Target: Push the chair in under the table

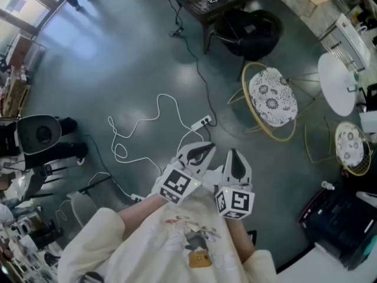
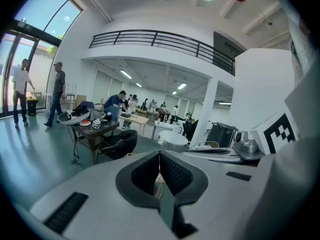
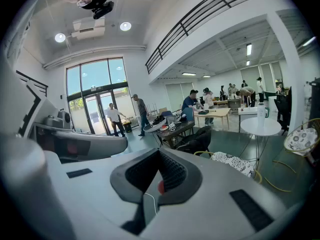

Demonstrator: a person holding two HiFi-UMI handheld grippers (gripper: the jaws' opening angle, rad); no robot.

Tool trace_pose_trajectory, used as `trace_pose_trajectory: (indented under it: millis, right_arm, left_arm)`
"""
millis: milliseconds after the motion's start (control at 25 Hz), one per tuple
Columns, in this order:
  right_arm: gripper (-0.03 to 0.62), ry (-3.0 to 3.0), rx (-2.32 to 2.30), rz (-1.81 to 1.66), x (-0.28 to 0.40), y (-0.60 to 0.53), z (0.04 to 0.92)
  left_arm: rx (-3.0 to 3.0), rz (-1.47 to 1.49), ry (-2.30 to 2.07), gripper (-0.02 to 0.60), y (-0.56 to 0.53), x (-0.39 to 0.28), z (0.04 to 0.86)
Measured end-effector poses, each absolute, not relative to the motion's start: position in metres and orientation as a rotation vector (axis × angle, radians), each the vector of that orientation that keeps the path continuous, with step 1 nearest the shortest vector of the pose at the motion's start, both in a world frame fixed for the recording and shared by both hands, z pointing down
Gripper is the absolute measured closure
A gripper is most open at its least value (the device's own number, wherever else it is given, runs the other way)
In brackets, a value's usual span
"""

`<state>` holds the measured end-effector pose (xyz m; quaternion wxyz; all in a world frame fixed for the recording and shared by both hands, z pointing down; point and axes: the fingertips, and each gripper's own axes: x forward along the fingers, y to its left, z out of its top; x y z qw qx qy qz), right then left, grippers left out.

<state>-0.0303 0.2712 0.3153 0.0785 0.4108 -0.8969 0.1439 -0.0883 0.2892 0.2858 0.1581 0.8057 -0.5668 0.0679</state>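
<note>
Close against the person's chest, the left gripper [image 1: 203, 153] and the right gripper [image 1: 234, 158] sit side by side, well above the floor. Each has its jaws pressed together with nothing between them, and neither touches any furniture.

The chair [image 1: 272, 99], a yellow wire frame with a patterned cushion, stands out on the open floor ahead and to the right. It is near the white table [image 1: 336, 81] but clear of it, not tucked under. By my reckoning the push has not begun; this is the approach.

The next move, I judge, calls for stepping across to the chair, minding the cable [image 1: 147, 128] looped on the floor in between. Then the closed jaws would go against the frame or backrest on the side away from the table and shove evenly, so the light frame slides instead of tipping.

Counted:
- two grippers
- two wire chairs, the second chair [image 1: 350, 146] being farther right, beyond the white table
- two tables, one white and round, the other a dark table [image 1: 203, 7] at the far side
- one black seat [image 1: 250, 31] by that dark table
</note>
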Motion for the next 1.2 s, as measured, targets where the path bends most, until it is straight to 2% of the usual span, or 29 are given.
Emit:
trace_pose_trajectory:
  millis: [480,800,1200]
  right_arm:
    - [0.589,-2.663,1.189,0.498,-0.007,0.327,0.312]
    - [0.589,-2.707,1.163,0.57,-0.03,0.36,0.301]
    - [0.589,-2.618,1.246,0.616,-0.042,0.34,0.323]
  left_arm:
    - [2.257,0.185,-1.574,0.571,0.341,-0.065,0.281]
    - [2.247,0.167,-1.521,0.572,0.37,-0.084,0.278]
    - [2.225,0.094,-1.406,0.571,0.347,-0.102,0.309]
